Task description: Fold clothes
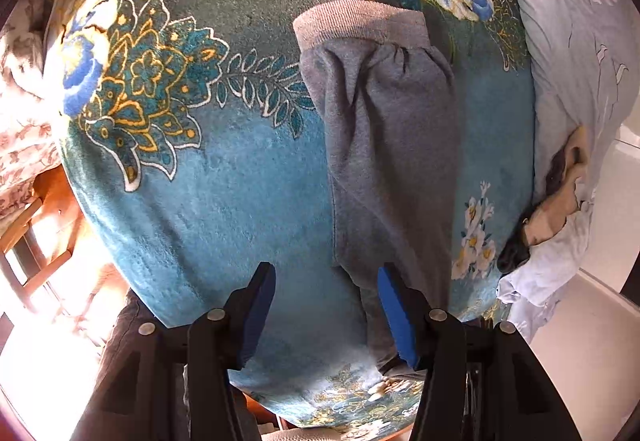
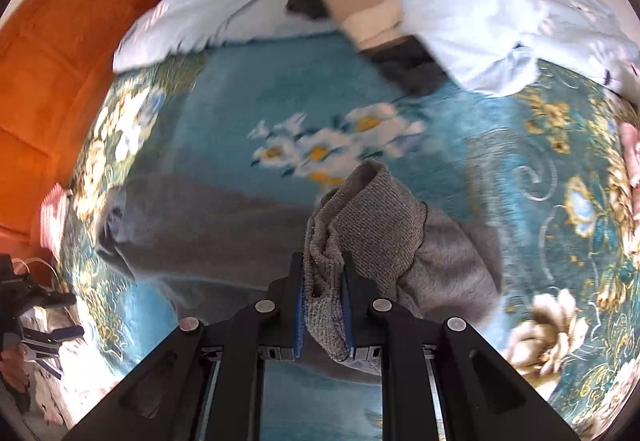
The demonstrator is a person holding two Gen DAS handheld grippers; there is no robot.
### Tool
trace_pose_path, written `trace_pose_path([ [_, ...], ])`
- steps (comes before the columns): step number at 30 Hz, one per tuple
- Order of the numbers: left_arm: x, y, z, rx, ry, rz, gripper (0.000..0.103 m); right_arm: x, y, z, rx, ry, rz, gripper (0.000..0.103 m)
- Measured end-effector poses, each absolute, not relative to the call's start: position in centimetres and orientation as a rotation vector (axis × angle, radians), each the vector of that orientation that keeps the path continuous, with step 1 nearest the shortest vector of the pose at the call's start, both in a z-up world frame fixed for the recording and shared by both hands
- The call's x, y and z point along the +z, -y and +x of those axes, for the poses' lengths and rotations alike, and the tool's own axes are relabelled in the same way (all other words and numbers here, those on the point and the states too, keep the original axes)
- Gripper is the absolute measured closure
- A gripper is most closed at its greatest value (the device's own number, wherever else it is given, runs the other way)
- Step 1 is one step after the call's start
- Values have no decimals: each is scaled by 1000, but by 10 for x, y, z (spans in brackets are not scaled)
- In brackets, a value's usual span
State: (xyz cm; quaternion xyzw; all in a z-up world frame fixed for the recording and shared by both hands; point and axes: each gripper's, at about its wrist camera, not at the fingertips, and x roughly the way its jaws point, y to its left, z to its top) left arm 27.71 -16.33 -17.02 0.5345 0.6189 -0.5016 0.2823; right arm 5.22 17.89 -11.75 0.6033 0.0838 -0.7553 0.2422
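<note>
Between the right gripper (image 2: 323,291) fingers there's a bunched-up ribbed cuff (image 2: 360,217) of the grey sweatpants (image 2: 208,225), so that one is clamped tight on the fabric, blue pads pressed in from both sides. It's held low and pointing forward over the blanket, with the cuff sticking up out of the jaws and the rest of that leg slumping off to the right. The right view is pretty motion-blurred, so finer detail is lost.

Left gripper (image 1: 327,301) is spread wide and holding nothing. It hovers above the near edge of the teal floral blanket (image 1: 224,181), angled down at it, and its right blue pad (image 1: 394,317) sits over the near end of the sweatpants leg. Can't tell if it actually touches the cloth.

From the left view the pants (image 1: 384,145) lie flat and lengthwise across the middle of the blanket, with the other ribbed cuff (image 1: 360,23) at the far end.

Further out, a pale blue duvet (image 1: 576,81) is piled along the blanket's right edge with a tan-and-black garment (image 1: 560,193) poking out. An orange wooden headboard (image 2: 52,53) shows in the right view.
</note>
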Motion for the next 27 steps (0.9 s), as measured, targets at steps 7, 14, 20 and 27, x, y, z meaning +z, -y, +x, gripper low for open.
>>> trace_pose_path([
  [7,-188,193,287,-1343,-1667,1453,43,-166,-115,69,-1983,-347,1777,87],
  [14,-203,213,282,-1368,-1668,1485,43,-175,-85,83,-1931,-435,1773,87],
  [20,-211,229,267,-1429,-1670,1486,39,-188,-77,79,-1859,-381,1843,80],
  [27,-221,257,246,-1561,-1612,1449,33,-158,-88,77,-1849,-308,1818,55],
])
